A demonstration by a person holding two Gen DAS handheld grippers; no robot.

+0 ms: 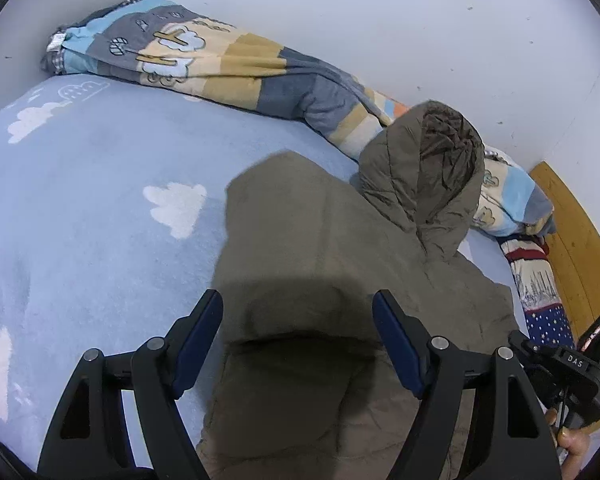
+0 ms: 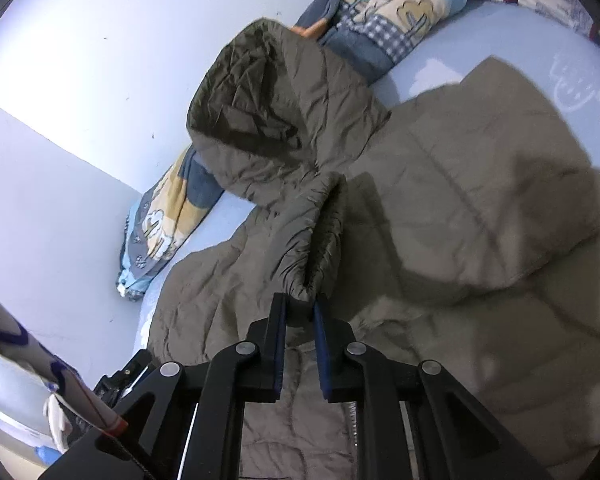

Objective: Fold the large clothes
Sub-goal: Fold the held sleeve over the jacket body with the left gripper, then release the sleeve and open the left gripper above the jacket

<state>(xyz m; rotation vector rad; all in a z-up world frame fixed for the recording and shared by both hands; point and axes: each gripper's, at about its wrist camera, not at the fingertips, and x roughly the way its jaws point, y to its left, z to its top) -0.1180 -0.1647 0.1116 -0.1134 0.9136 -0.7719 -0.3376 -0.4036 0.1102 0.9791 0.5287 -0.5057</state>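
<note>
Olive quilted hooded jacket (image 2: 440,208) pinched at its gathered edge by right gripper (image 2: 300,308); left gripper (image 1: 298,312) wide, empty; pale-blue cloud-print bedsheet (image 1: 80,200) free toward 9 o'clock; jacket hem cut off.

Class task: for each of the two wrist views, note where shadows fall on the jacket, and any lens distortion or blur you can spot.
Left wrist view: a dark shadow lies across the jacket between the open left gripper fingers; the fisheye bends the bed sheet and blackens the corners. Right wrist view: angular shadows cross the jacket's body beside the right gripper, shut on its edge; the jacket's far right looks slightly soft.
</note>
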